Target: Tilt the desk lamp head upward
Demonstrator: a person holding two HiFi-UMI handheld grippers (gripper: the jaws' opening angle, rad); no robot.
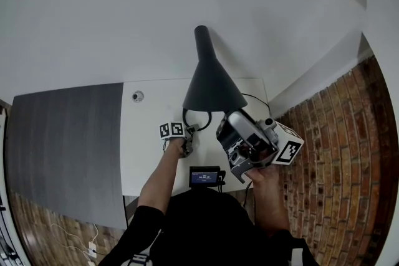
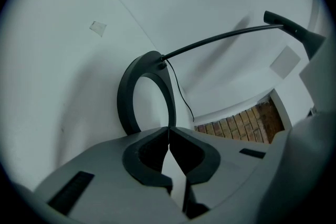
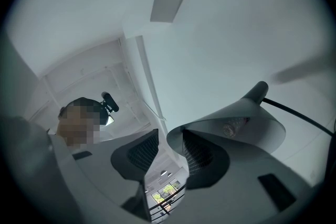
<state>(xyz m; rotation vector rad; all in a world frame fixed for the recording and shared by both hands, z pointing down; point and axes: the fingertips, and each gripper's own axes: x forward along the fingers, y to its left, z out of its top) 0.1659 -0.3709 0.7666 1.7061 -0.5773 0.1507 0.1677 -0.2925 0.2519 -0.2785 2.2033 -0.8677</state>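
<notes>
Found the desk lamp head point(image 1: 211, 81), a dark cone, at the centre of the head view, above the white table point(image 1: 149, 159), wide mouth toward the bottom of the frame. Saw the right gripper point(image 3: 169, 144) just beneath it at the lower right, spread, with the head's near rim reaching into the gap. Noted the left gripper point(image 2: 169, 136) pressed together and empty, low over the table just before the lamp's ring base point(image 2: 143, 93), thin arm point(image 2: 220, 38) curving off to the upper right.
</notes>
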